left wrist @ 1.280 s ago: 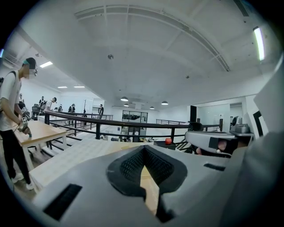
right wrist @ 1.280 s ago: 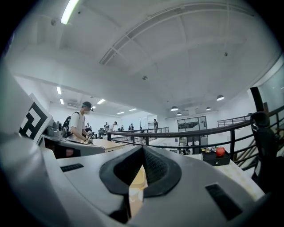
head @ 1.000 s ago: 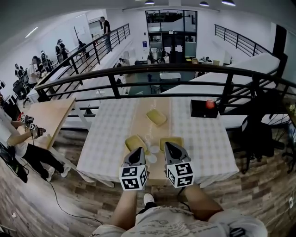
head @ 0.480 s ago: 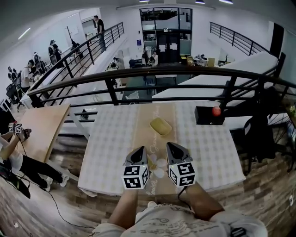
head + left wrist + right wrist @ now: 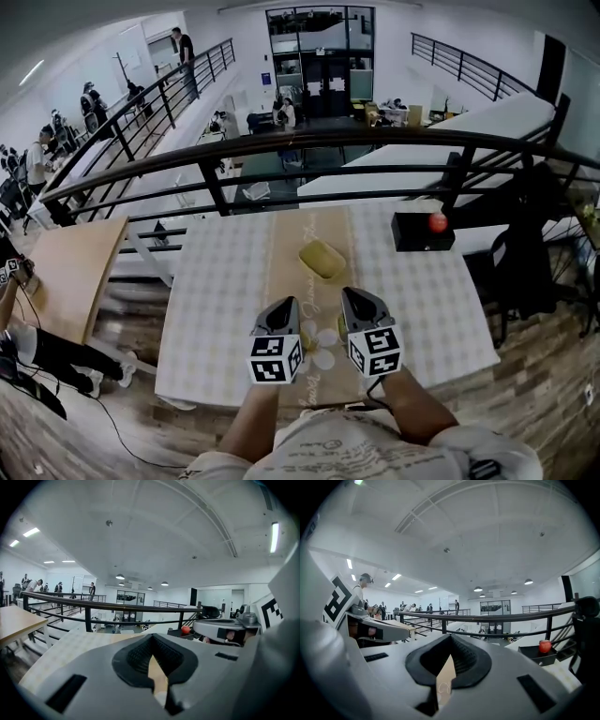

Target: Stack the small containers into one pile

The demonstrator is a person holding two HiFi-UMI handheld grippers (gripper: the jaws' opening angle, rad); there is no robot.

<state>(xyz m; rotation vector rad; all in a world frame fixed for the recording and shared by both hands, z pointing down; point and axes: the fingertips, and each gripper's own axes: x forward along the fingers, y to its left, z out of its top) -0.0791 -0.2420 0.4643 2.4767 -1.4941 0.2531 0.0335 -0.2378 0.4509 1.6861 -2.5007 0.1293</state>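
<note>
In the head view both grippers are held side by side over the near end of the table's tan runner (image 5: 298, 246). My left gripper (image 5: 285, 303) and my right gripper (image 5: 352, 293) both have their jaws together with nothing between them. A few small pale round containers (image 5: 325, 358) lie on the runner between and just under the two grippers. A shallow yellow container (image 5: 322, 259) sits farther up the runner. In the left gripper view the left gripper (image 5: 152, 639) shows only a thin sliver of runner through the pads. The right gripper (image 5: 450, 640) looks the same in the right gripper view.
The table (image 5: 217, 281) wears a pale checked cloth. A black box (image 5: 417, 234) with a red ball (image 5: 437, 222) stands at its far right corner. A dark railing (image 5: 281, 150) runs just behind the table. A wooden table (image 5: 70, 272) stands to the left.
The view has shifted, so the table sits lower and closer. Two yellow containers seen near the grippers a second ago are now hidden behind them. Both grippers stay shut.
</note>
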